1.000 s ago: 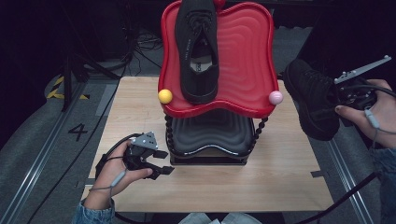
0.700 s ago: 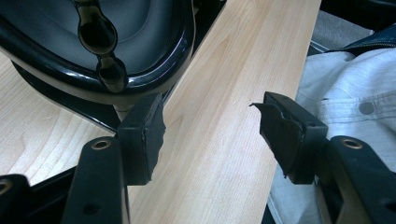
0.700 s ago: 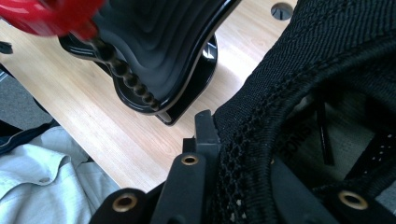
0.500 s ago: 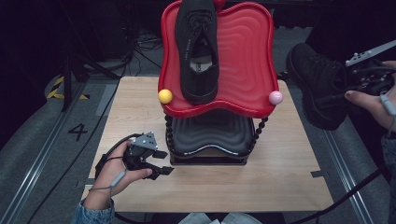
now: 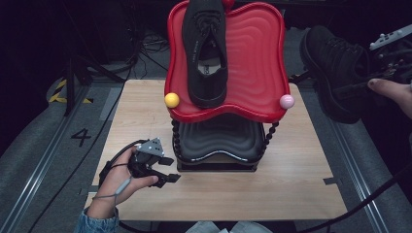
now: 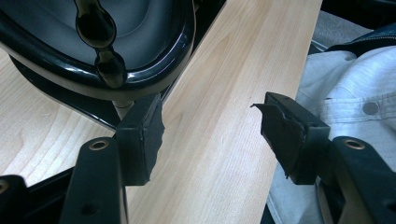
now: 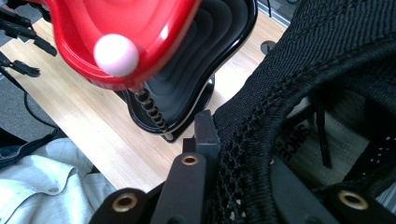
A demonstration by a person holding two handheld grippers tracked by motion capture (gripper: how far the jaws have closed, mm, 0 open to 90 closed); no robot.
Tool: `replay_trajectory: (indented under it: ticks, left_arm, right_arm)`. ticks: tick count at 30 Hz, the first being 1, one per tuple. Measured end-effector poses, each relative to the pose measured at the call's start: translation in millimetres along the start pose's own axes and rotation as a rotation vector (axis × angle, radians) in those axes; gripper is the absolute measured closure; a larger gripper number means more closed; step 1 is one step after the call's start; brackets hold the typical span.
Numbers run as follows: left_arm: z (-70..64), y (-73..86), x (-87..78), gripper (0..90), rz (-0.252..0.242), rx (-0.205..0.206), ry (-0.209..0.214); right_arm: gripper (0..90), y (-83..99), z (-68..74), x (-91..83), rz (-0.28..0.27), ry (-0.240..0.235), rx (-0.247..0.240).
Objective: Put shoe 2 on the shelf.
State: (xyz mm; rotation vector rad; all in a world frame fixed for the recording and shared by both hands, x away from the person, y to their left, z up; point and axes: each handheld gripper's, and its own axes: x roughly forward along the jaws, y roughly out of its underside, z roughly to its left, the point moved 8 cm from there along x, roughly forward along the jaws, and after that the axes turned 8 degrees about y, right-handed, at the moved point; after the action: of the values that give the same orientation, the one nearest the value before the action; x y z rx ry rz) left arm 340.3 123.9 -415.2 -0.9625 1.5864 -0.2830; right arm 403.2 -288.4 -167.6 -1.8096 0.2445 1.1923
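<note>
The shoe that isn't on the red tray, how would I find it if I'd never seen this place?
Start at the tall red tray standing on the wooden table, then look past its pink ball to the right, off the table's edge. There the black shoe hangs in the air, clamped at its collar by the right gripper. Its twin lies on the tray.

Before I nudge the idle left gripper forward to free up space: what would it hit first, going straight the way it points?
Probably nothing soon. The left gripper, jaws open, points along the bare wooden table, just beside the black lower tray. Its left finger sits close to that tray's rim, so it might graze it; depth is unclear.
</note>
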Motion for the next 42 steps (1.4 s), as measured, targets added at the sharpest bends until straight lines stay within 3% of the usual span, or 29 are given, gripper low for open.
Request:
replay_trajectory:
  ticks: [20,32,42]
  left_arm:
    - [-2.1,10.5,-3.4,39.4,0.002,-0.028,-0.012]
    - [-3.1,13.5,-3.5,39.4,0.011,-0.03,-0.006]
    - [-1.9,14.6,-1.5,38.8,0.02,-0.035,-0.003]
  right_arm:
    - [88.2,-49.7,32.1,-29.1,-0.036,0.047,-0.075]
    - [88.1,-70.1,50.1,-27.7,-0.042,0.045,-0.11]
    - [88.1,-91.7,74.3,-21.7,-0.055,0.03,-0.154]
